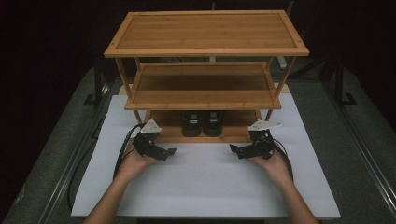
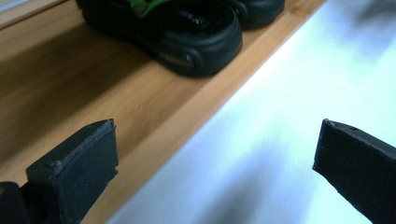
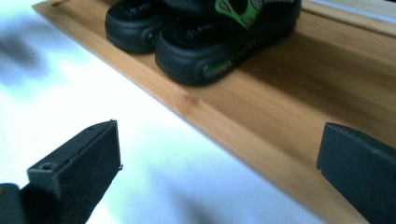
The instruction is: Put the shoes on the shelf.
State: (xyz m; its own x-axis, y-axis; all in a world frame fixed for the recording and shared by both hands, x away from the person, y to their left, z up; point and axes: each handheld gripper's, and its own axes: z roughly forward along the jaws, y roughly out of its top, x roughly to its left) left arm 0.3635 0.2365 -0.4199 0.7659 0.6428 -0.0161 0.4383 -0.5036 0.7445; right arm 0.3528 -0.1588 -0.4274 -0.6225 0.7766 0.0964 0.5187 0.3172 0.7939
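Observation:
A pair of black sandals (image 1: pixel 201 123) with green strap details stands side by side on the bottom shelf (image 1: pixel 163 133) of a three-tier bamboo rack. My left gripper (image 1: pixel 169 153) rests over the white mat just in front of the shelf's left part, jaws wide apart and empty. My right gripper (image 1: pixel 234 149) mirrors it at the right, also open and empty. In the left gripper view, the gripper (image 2: pixel 215 154) faces the shelf edge, with one sandal (image 2: pixel 187 32) beyond. In the right gripper view, the gripper (image 3: pixel 219 154) looks at both sandals (image 3: pixel 210 46) from the other side.
The rack's middle shelf (image 1: pixel 203 88) and top shelf (image 1: pixel 205 31) are bare and overhang the bottom one. A white mat (image 1: pixel 205 186) covers the table in front of the rack. Cables trail from both grippers. Dark floor and metal rails flank the table.

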